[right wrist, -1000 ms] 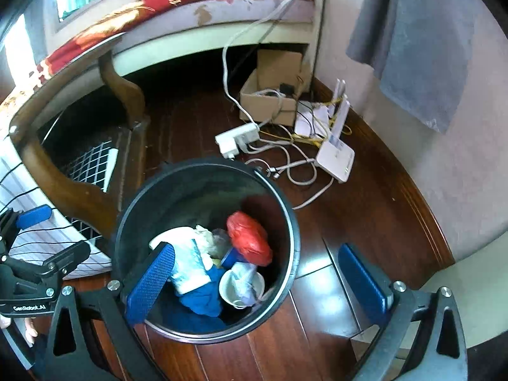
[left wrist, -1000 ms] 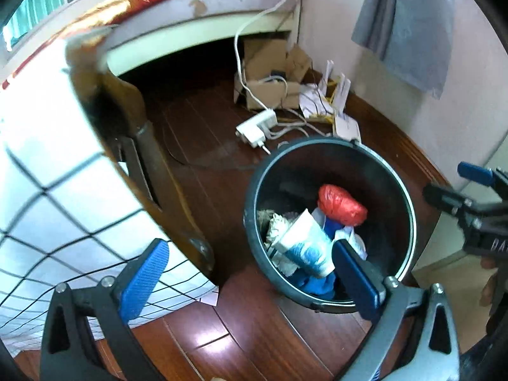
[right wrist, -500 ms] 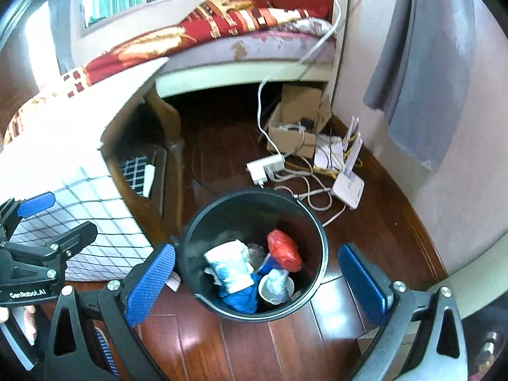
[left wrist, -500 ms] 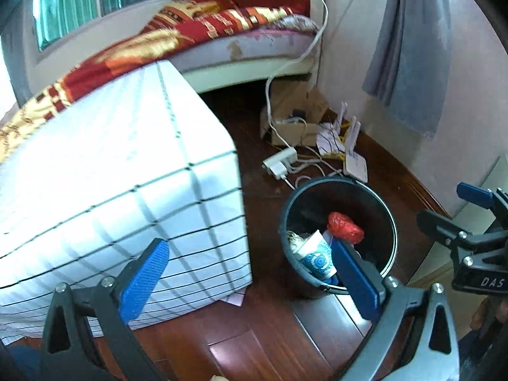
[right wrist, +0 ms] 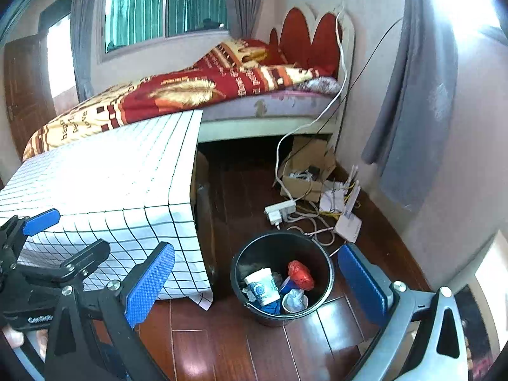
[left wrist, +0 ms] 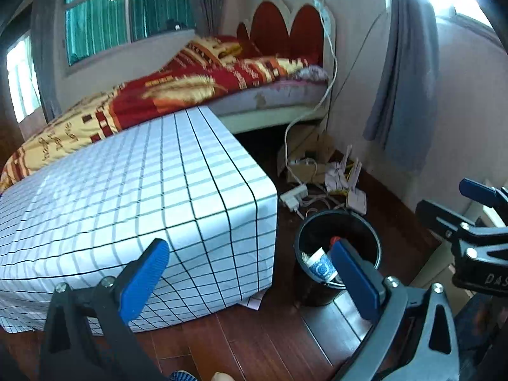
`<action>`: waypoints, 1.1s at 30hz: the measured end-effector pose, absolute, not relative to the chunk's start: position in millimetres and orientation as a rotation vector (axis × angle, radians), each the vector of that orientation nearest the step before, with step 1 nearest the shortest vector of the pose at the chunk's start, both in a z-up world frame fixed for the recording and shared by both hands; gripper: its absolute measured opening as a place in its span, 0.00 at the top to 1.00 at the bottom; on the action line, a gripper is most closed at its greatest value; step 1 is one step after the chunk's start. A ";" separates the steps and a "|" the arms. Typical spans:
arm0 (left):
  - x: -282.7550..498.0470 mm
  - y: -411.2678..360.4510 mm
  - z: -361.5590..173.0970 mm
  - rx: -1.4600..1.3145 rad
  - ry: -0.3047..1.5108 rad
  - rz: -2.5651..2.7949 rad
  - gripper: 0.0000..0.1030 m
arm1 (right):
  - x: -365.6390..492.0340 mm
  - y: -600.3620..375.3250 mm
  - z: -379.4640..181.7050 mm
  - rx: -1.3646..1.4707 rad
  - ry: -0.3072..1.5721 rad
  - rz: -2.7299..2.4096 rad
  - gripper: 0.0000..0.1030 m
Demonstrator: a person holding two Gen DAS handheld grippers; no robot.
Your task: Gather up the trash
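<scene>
Right wrist view is looking down at the black trash bin (right wrist: 282,312) sitting on the dark red wooden floor (right wrist: 222,349), just beside the corner of a table covered with a white grid-pattern cloth (right wrist: 127,190). The right gripper (right wrist: 254,285) has its blue-padded jaws spread wide with nothing between them. Inside the bin there's a paper cup with a blue print (right wrist: 262,287), a red crumpled bag (right wrist: 300,275), some blue stuff under them and a small white cup or lid with clear plastic in it, can't tell which.

The left gripper (left wrist: 250,281) is the same deal in its own camera: jaws wide apart, holding nothing, hanging above the floor near the table corner. From that side its right finger covers part of the bin, but the cup still pokes out over the rim.

Behind the bin, well apart from both grippers, there's a white power strip (right wrist: 281,211) on the floor, a tangle of cables, a white router (right wrist: 348,222) and an open cardboard box (right wrist: 306,171) against the wall. Further back is a bed with a red and gold blanket (right wrist: 190,92), a scalloped red headboard, and grey curtains (right wrist: 412,111) on the right.
</scene>
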State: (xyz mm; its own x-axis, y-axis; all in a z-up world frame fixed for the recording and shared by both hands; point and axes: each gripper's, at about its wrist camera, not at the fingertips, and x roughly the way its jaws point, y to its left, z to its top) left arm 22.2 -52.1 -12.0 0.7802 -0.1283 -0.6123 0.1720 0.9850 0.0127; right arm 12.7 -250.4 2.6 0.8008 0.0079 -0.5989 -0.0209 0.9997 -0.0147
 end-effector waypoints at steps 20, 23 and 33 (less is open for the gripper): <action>-9.3 -24.4 18.2 0.015 0.546 -0.174 0.00 | -31.6 -219.4 56.2 -0.075 0.540 0.020 0.00; -10.7 -25.1 17.5 0.016 0.552 -0.174 0.00 | -31.8 -222.0 55.2 -0.069 0.542 0.017 0.00; -13.7 -32.7 22.4 0.028 0.542 -0.188 0.00 | -36.1 -228.7 54.6 -0.060 0.544 0.002 0.00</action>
